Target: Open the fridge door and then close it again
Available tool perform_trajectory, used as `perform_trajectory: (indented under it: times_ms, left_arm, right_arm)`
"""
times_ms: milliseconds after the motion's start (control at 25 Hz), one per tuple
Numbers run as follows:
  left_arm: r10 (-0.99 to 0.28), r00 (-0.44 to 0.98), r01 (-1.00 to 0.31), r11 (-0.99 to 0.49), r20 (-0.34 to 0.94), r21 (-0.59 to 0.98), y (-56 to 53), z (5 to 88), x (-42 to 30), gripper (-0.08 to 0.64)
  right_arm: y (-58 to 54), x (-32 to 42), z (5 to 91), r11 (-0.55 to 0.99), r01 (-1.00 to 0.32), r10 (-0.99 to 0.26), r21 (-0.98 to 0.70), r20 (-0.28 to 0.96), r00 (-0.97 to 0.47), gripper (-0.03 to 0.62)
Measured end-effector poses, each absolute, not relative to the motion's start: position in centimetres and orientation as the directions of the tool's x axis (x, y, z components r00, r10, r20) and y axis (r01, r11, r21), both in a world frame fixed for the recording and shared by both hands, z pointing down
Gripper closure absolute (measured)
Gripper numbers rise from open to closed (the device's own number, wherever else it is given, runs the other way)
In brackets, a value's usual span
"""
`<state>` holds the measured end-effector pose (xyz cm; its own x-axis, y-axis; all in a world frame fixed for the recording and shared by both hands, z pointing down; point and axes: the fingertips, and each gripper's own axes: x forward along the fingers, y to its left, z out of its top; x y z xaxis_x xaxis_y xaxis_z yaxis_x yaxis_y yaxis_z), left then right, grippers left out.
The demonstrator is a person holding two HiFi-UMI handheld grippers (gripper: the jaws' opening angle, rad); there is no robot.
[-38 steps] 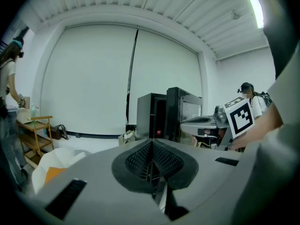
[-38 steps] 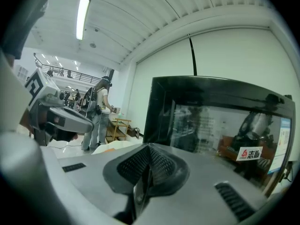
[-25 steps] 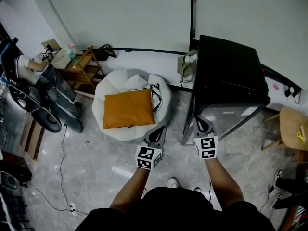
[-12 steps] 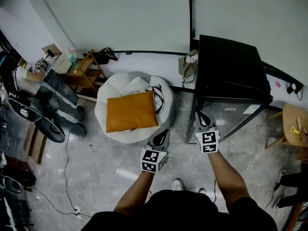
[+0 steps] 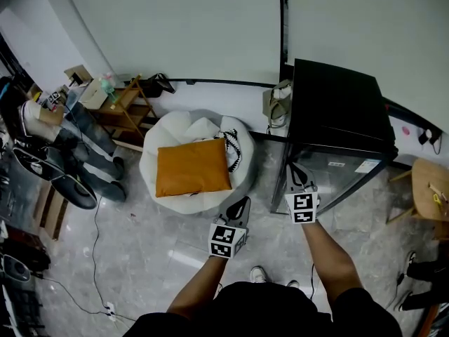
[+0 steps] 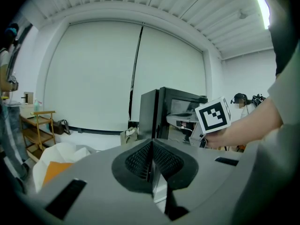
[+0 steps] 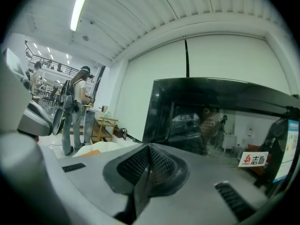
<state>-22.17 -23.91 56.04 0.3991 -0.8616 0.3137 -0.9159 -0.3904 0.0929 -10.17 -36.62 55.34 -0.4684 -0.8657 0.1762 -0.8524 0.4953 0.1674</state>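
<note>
so, the fridge (image 5: pixel 337 111) stands at the right of the room against the far wall. its glass door (image 5: pixel 328 174) faces us and looks shut, flush with the black body. nothing grips it. our right gripper (image 5: pixel 295 168) hangs just in front of the door's left edge, near it, though we cannot tell if it touches. its jaws are pressed together with nothing between them. our left gripper (image 5: pixel 240 206) hangs lower and to the left, well clear of the fridge, and its jaws are pressed together and empty too.

we judge the task to be at its start. with the door shut and no hold on it, the pull that swings it open looks not yet made, and the push back follows that. we cannot make out a handle, so the left edge seems the likely place to catch it.

the floor (image 5: pixel 140 237) is pale grey stone with a thin cable (image 5: pixel 93 258) trailing across it at the near left. left of the fridge sits a white beanbag (image 5: pixel 158 135) with an orange cushion (image 5: pixel 193 167) on it. further left stands a small wooden shelf (image 5: pixel 119 100), and a person (image 5: pixel 84 135) stands at the far left. a round wooden table (image 5: pixel 426 188) shows at the right edge.
</note>
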Motion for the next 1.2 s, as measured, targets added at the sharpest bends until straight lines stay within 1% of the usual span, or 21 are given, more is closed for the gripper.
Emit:
perform_trajectory:
  times_ms: [240, 440, 880, 1000, 1200]
  left_arm:
    - [-0.849, 0.425, -0.902, -0.428, 0.312, 0.064, -23.9, 55.8, -20.9, 0.538]
    - [-0.841, 0.446, -0.891, -0.449, 0.306, 0.066, -23.9, 55.4, -20.1, 0.538]
    - [-0.85, 0.433, -0.898, -0.434, 0.299, 0.069, -23.7, 55.4, -20.9, 0.538]
    - [-0.853, 0.43, -0.901, -0.427, 0.295, 0.078, -23.5, 55.1, -20.7, 0.538]
    - [-0.86, 0.428, -0.903, -0.42, 0.277, 0.091, -23.1, 54.3, -19.8, 0.538]
  right_arm:
    - [-37.5, -10.3, 55.4, 0.495, -0.86, -0.865, 0.127, 0.163, -0.474, 0.574]
    - [-38.8, -9.8, 55.7, 0.487, -0.863, -0.87, 0.133, 0.163, -0.465, 0.574]
    - [-39.3, -10.0, 55.9, 0.487, -0.858, -0.869, 0.166, 0.193, -0.456, 0.574]
    - [-38.8, -10.4, 55.3, 0.517, -0.842, -0.85, 0.152, 0.203, -0.486, 0.574]
    - [-36.7, -10.5, 52.7, 0.562, -0.818, -0.824, 0.121, 0.168, -0.541, 0.574]
